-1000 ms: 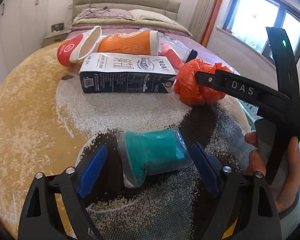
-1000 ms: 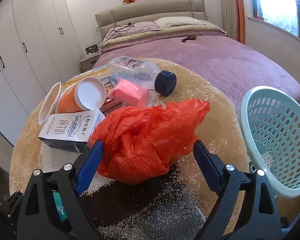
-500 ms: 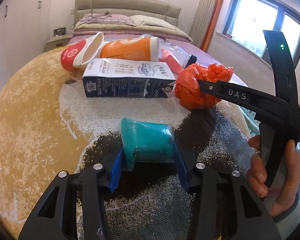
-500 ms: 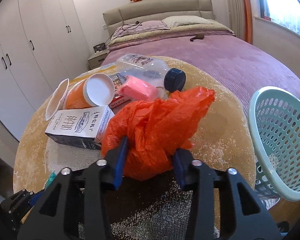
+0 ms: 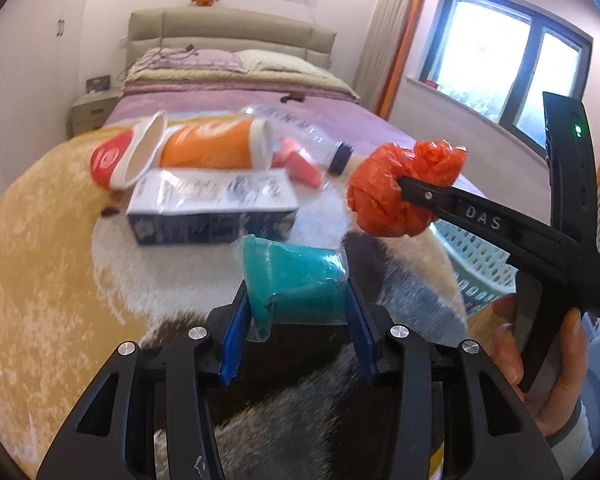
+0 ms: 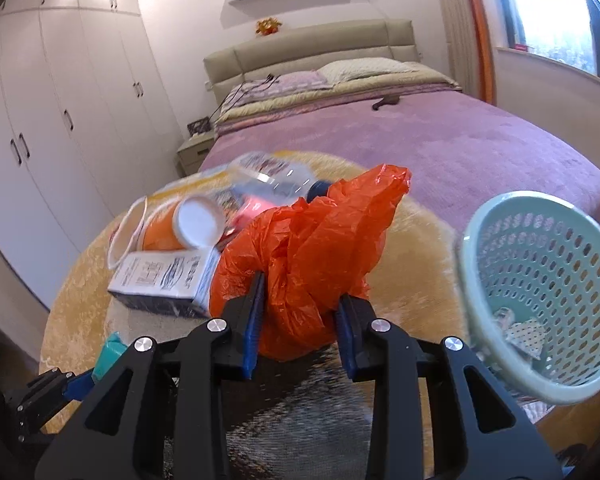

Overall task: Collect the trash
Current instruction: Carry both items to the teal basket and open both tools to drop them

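Right now my left claw (image 5: pixel 298 316) is clamped on a teal packet in clear wrap (image 5: pixel 296 280), its blue pads (image 5: pixel 233 328) pressing both sides, and the packet is up off the round rug (image 5: pixel 40 260). My right claw (image 6: pixel 298 320) is squeezed shut around the crumpled orange plastic bag (image 6: pixel 312 256), which bulges above and below the pads; from the left wrist view I see the same bag (image 5: pixel 396 196) bunched at the tip of that claw, clear of the rug.

Beyond the teal packet, the rest of the trash lies on the rug: a blue and white carton (image 5: pixel 212 208) on its side, with an orange paper cup (image 5: pixel 216 148) just behind it and a red and white cup (image 5: pixel 120 156) at the orange one's left end. A pink item (image 5: pixel 304 168) and a clear plastic bottle with a dark cap (image 5: pixel 320 148) sit just right of the cups, near the foot of the bed (image 6: pixel 440 140). Both views are blurred here, so I cannot read the carton's print.

The pale green perforated basket (image 6: pixel 476 304) is to the right of the orange bag, tilted toward the camera, with a small scrap visible in its bottom. In the left wrist view I catch part of it (image 5: pixel 480 264) behind the right claw's arm.
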`<control>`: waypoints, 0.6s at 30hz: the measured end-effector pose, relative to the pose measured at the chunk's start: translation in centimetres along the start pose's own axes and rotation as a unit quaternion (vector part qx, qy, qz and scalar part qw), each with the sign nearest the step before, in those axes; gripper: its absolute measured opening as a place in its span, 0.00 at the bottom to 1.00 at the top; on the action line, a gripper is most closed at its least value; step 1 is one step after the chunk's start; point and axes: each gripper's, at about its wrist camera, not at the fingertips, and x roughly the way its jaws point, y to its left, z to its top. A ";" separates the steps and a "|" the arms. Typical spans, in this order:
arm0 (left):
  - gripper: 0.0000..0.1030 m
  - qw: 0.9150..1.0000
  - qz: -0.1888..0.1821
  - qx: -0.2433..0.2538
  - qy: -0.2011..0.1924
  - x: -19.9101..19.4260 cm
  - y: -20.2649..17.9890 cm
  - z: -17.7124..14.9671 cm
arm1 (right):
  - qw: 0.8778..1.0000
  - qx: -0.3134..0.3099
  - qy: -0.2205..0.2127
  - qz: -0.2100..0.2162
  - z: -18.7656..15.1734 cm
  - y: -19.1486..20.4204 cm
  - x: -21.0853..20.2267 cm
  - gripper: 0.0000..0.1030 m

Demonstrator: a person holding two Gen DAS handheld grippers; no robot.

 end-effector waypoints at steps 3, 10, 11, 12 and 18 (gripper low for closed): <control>0.42 1.000 -0.008 0.013 -0.007 0.4 -1.3 1.1 | 1.000 0.007 -0.017 -0.017 0.8 -1.6 -1.3 0.28; 0.42 0.997 -0.065 0.038 -0.017 2.2 -5.3 4.6 | 0.996 0.034 -0.045 -0.065 2.3 -6.5 -4.0 0.28; 0.42 0.996 -0.070 0.048 -0.020 2.6 -6.3 5.2 | 0.996 0.037 -0.047 -0.071 2.5 -7.1 -4.2 0.28; 0.42 0.996 -0.074 0.054 -0.021 2.9 -7.0 5.4 | 0.994 0.042 -0.051 -0.081 2.7 -8.2 -4.6 0.28; 0.42 0.990 -0.113 0.086 -0.005 6.8 -11.7 7.6 | 0.985 0.063 -0.046 -0.153 3.7 -13.0 -5.5 0.28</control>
